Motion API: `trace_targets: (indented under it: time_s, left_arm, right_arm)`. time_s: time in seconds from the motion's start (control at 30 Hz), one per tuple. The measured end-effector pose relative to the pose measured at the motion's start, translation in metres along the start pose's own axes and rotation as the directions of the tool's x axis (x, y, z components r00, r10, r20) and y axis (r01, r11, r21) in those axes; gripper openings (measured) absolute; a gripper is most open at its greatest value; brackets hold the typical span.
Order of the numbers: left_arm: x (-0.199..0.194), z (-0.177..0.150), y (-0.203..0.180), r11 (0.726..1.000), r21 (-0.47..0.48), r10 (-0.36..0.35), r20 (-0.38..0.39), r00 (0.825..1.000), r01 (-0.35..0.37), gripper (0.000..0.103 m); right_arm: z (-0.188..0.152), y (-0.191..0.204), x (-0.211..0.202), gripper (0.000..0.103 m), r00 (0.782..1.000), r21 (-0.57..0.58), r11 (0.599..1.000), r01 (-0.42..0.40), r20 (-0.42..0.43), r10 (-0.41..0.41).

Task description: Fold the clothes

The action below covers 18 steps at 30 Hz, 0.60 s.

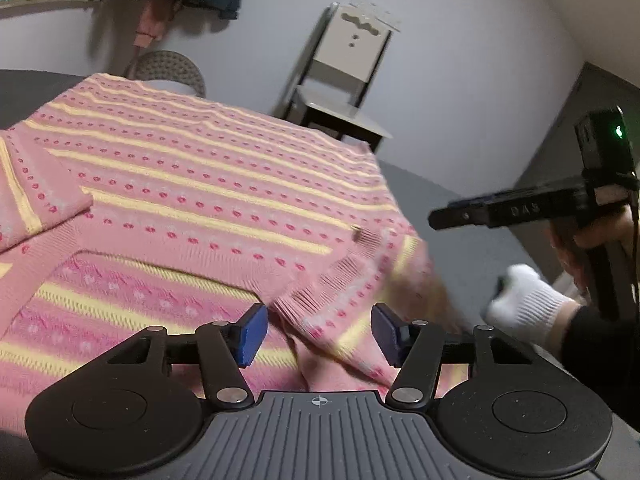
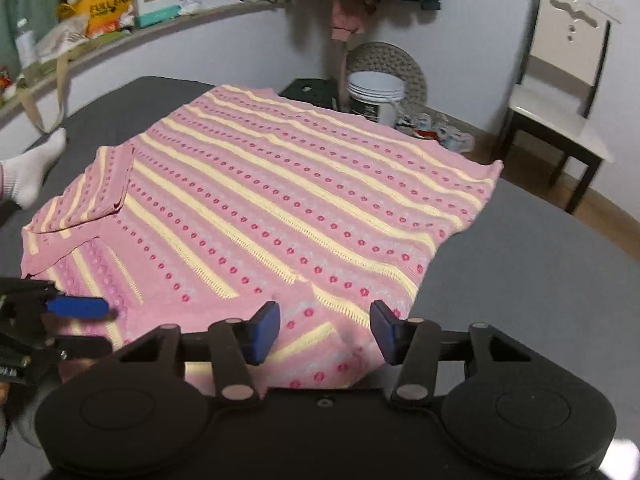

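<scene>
A pink knitted sweater (image 2: 280, 200) with yellow stripes and red dots lies spread flat on a grey bed (image 2: 540, 272). One sleeve (image 2: 100, 188) is folded in over its left side. My left gripper (image 1: 319, 332) is open low over the near edge, and the ribbed cuff of the other sleeve (image 1: 316, 304) lies loose just ahead of its blue pads (image 1: 252, 334). In the right wrist view the left gripper (image 2: 90, 326) comes in from the left edge. My right gripper (image 2: 325, 330) is open over the sweater's near right corner, holding nothing. It appears side-on (image 1: 440, 218) above the bed in the left wrist view.
A hand in a white glove (image 1: 528, 300) holds the right gripper. A foot in a white sock (image 2: 32, 168) rests on the bed at the left. Beyond the bed stand a chair (image 2: 560, 92), a white bucket (image 2: 376, 96) and a cluttered shelf (image 2: 120, 12). Clothes hang on the wall.
</scene>
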<state>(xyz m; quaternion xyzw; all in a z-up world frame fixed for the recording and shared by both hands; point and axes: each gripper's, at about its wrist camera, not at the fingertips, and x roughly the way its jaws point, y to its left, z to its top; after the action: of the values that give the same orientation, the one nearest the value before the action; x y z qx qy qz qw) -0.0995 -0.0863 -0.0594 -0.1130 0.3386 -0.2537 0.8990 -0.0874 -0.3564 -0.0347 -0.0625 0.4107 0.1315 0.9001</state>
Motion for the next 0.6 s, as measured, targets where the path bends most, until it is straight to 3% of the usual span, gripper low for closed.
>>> trace_targets:
  time_s: [0.07,0.13,0.43,0.6]
  left_arm:
    - [0.005,0.005,0.006,1.000,-0.014,0.007,0.000,1.000,-0.007,0.045]
    - [0.011,0.008,0.010,1.000,-0.029,0.006,-0.004,1.000,-0.006,0.041]
    - [0.022,0.006,0.007,1.000,-0.024,0.000,-0.048,0.999,-0.001,0.040]
    - [0.024,-0.001,0.011,0.999,-0.047,-0.023,-0.064,0.998,0.020,0.032]
  right_arm:
    - [-0.001,-0.001,0.008,0.049,1.000,-0.016,1.000,-0.008,0.008,0.008]
    - [0.001,-0.003,0.015,0.049,0.999,-0.002,0.999,-0.034,0.014,0.034]
    - [0.007,0.003,0.031,0.043,0.997,-0.025,0.997,-0.079,-0.013,0.079]
    - [0.005,0.008,0.044,0.042,0.998,-0.076,0.995,-0.058,-0.038,0.055]
